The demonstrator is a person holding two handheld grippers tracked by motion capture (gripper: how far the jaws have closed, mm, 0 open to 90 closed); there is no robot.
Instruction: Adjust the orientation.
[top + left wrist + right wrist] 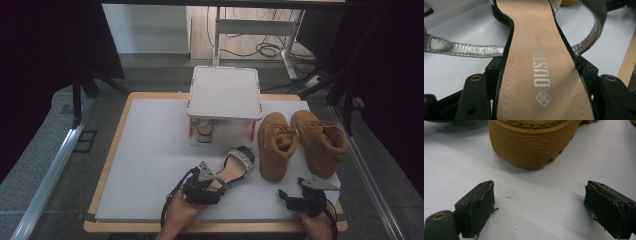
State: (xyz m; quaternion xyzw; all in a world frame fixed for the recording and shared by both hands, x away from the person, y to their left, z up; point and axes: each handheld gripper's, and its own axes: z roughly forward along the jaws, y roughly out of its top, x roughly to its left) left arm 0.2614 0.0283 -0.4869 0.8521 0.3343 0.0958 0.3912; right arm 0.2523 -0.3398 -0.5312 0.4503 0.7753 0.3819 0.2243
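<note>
Bench (150, 130): a white-topped surface with wooden edges; the person's forearms come in from the near edge.
Left gripper (202, 187): near the front, left of centre; its fingers (477, 97) pinch the heel end of a sandal from both sides.
Sandal (235, 167): tan insole, black edge, silver straps; it lies on the bench pointing away toward a small white stand (225, 92) at the back.
Boots (300, 142): two tan boots stand side by side, just right of the sandal's toe.
Right gripper (305, 195): near the front right corner; its fingers (480, 207) are spread wide with nothing between them, just short of a boot's ribbed sole (531, 147).
Risk: the grip sits on the narrow sole edge alone, so the sandal could likely twist or slip out when lifted; its loose silver strap (469, 48) might snag a boot.
</note>
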